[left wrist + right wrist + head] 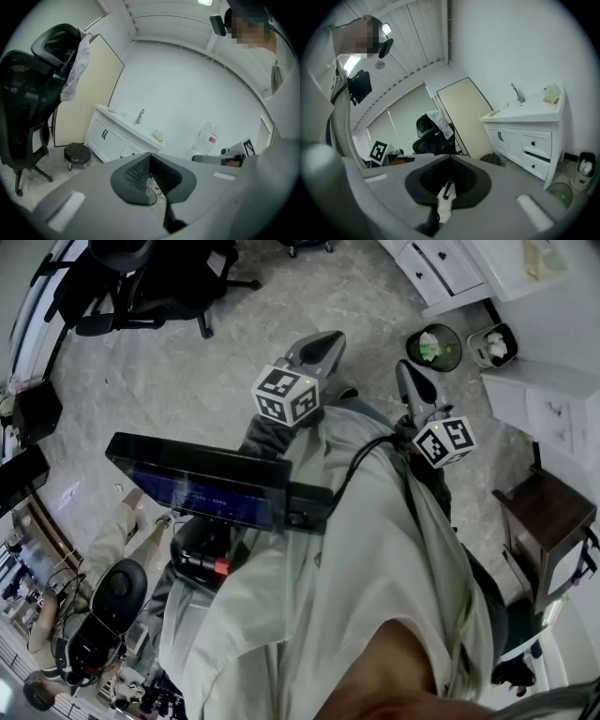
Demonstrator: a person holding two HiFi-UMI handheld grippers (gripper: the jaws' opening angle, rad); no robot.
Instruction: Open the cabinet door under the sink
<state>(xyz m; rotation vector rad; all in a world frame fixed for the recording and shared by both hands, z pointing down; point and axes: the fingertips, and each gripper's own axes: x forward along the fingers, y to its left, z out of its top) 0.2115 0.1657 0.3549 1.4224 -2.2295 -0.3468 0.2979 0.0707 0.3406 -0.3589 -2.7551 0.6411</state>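
The white sink cabinet [525, 140] stands against the wall with a faucet [516, 93] on top. Its two doors, with black handles [500, 136], are closed, and there are drawers to their right. In the left gripper view the same cabinet [112, 140] is far off across the floor. My left gripper [151, 157] is shut with nothing in it, and so is my right gripper [450, 159]. From the head view both are held close to the body, the left gripper [328, 338] and right gripper [408, 371] pointing out over the floor, well short of the cabinet [441, 268].
A black office chair [28, 103] with a cloth on it and a low round stool [77, 152] stand left of the cabinet. A round bin [434, 345] and a small basket [495, 343] sit near the cabinet's end. A dark wooden side table [544, 512] is at the right.
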